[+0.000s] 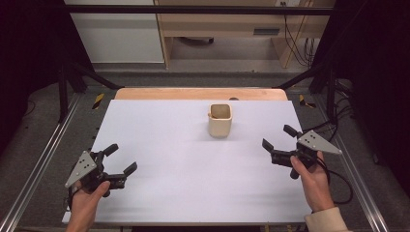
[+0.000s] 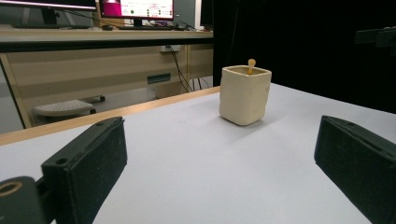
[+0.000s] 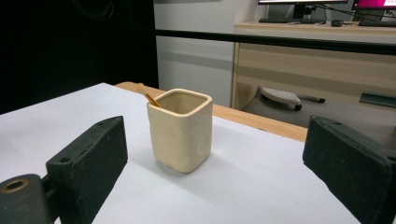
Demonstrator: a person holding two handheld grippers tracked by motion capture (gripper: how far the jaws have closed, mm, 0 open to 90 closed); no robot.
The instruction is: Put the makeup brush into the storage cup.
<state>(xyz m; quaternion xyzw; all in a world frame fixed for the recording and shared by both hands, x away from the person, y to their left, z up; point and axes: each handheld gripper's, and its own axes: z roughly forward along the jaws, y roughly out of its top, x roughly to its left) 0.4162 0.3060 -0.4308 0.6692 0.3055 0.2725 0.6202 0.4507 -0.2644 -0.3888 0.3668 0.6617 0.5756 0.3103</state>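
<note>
A cream square cup stands upright on the white table, toward the far edge and a little right of the middle. A thin stick with a rounded tip leans inside the cup and rises a bit above its rim. The right gripper is near the cup, at the right side of the table, and points toward it; its jaws are wide apart and hold nothing. The left gripper is at the near left corner, well apart from the cup; its jaws are also wide apart and empty. Behind the table a wooden desk stands.
</note>
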